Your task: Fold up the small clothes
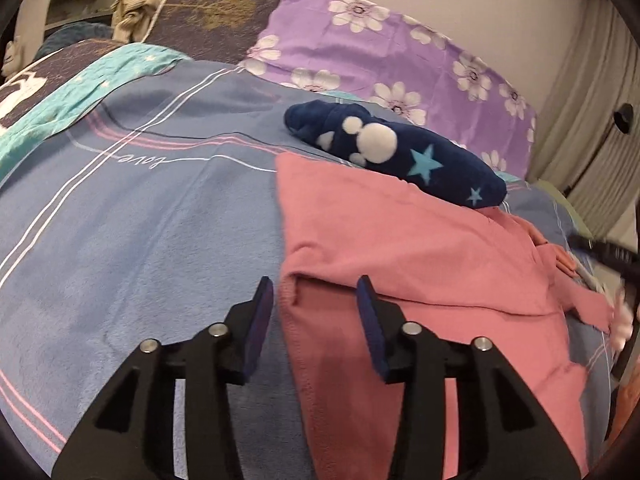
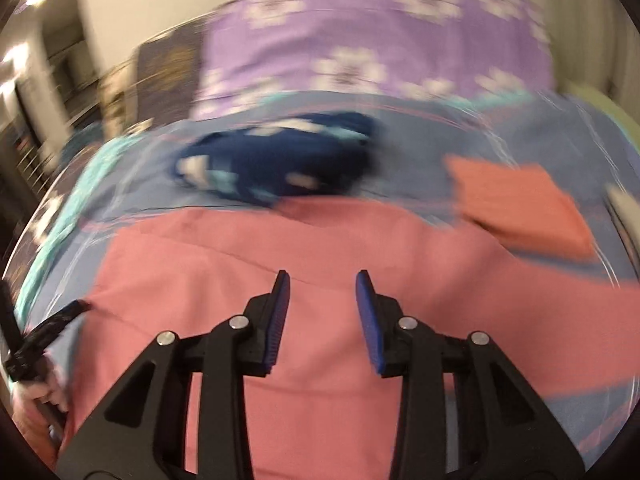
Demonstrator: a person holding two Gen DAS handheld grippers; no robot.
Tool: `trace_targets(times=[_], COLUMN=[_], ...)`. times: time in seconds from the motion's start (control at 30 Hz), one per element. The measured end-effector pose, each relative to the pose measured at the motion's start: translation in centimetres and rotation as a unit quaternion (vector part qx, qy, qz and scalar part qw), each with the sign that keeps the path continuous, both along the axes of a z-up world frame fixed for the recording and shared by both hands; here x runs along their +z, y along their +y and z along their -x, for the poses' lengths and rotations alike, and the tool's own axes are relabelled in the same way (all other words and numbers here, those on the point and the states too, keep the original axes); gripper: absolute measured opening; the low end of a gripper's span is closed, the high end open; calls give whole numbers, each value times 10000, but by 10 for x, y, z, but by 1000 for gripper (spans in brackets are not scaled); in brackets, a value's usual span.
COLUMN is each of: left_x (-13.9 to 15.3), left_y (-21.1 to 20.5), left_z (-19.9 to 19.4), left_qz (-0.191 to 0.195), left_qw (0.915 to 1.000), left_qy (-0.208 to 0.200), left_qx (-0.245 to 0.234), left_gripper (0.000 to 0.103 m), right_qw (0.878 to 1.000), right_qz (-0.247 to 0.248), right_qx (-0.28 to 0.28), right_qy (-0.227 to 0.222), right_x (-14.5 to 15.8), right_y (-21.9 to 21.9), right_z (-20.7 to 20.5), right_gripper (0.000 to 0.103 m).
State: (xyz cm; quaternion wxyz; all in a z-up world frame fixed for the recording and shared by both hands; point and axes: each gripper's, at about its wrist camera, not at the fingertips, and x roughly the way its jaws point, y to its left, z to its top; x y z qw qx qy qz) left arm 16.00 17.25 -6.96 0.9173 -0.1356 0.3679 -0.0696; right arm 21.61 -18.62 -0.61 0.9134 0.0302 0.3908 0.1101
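A pink garment [image 1: 420, 248] lies spread on the blue bedspread [image 1: 160, 220], with one layer folded over at its near edge. My left gripper [image 1: 314, 292] is open over the garment's left edge; the hem runs between the fingers and is not pinched. In the blurred right wrist view my right gripper [image 2: 322, 280] is open above the middle of the pink garment [image 2: 280, 248], with nothing between its pads. A rolled navy garment [image 1: 400, 152] with stars and white dots rests at the pink one's far edge.
A purple flowered pillow [image 1: 380, 52] and a dark patterned one [image 1: 216, 8] lie at the back. A folded orange cloth [image 2: 520, 204] sits to the right on the bedspread. A turquoise cloth [image 1: 80, 88] lies at far left. The other gripper shows as a blur [image 1: 600, 248].
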Motion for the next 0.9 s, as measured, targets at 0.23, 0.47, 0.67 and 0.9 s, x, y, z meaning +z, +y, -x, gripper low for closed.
trace_targets(times=[0.23,0.47,0.67,0.9], left_x=[-18,-24,-24,-22], left_y=[6,13,16,15], left_z=[-14,-14,-13,-8], left_qz=[315,423,337,209], left_qw=[9987,9976,9973,9971], left_qy=[379,426,428,384], left_qx=[154,334,496,618], left_gripper=[38,28,11,7], right_qw=[9831,9717,9650,9660], right_qz=[269,779,1296,437], right_qx=[1732,2045,1975,2396], right_qy=[531,889,1139,861], right_x=[-10,-50,-87,-89], right_y=[188,298,339,349], right_z=[-67,-109,-129,-143], right_gripper=[36,44,4,0])
